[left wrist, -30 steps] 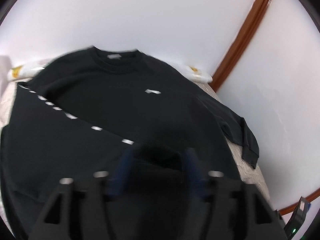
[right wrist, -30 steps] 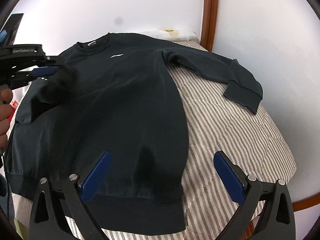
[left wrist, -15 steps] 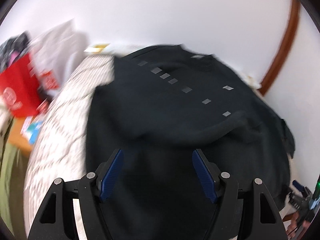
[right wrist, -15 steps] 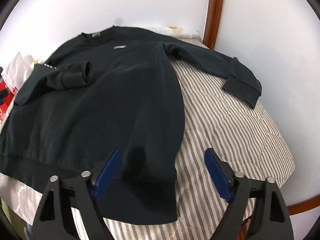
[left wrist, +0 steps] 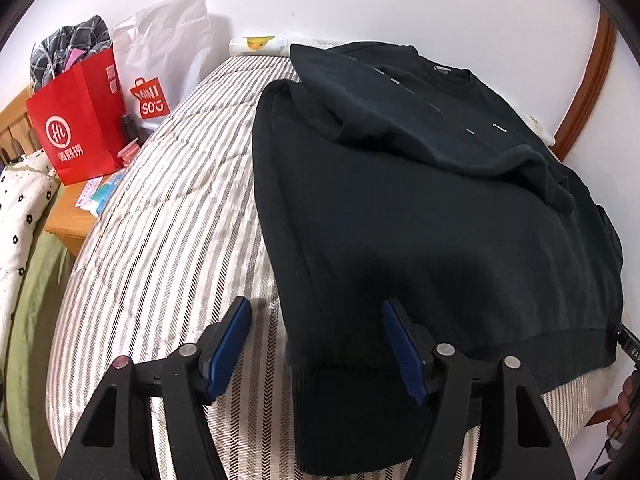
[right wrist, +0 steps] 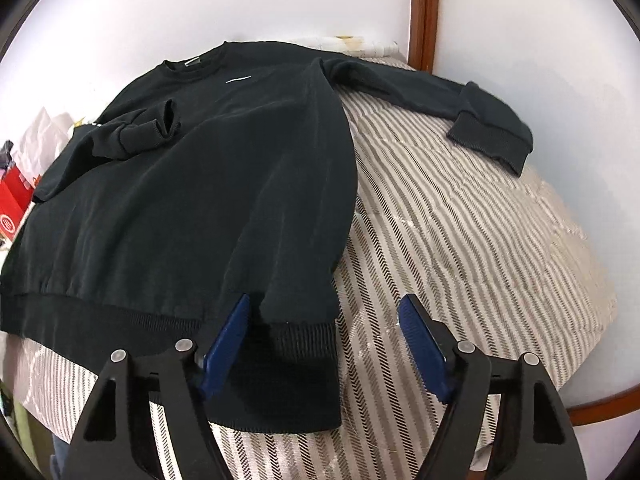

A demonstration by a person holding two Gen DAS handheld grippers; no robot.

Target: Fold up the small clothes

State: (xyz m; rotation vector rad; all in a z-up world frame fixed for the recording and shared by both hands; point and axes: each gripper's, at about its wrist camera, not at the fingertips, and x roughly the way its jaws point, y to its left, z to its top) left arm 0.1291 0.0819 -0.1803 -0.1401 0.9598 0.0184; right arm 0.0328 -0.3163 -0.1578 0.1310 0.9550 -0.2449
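Black long-sleeved knit sweatshirt (right wrist: 208,184) lay flat, front up, on a grey-and-white striped quilted bed cover (right wrist: 460,232); one sleeve was folded across the chest, the other stretched out over the cover. Left gripper (left wrist: 316,344), blue-padded, had just been closing, jaws apart and straddling one corner of the ribbed hem without pressing it. Right gripper (right wrist: 324,340) had likewise been closing, jaws apart over the opposite hem corner. Red paper carrier bag (left wrist: 78,120) stood beside the bed.

Black sweatshirt (left wrist: 420,208) lies on the striped bed (left wrist: 168,220), one sleeve folded across; left gripper (left wrist: 316,344) fingers, just closing, straddle its six-o'clock hem corner, red bag (left wrist: 76,128) at ten
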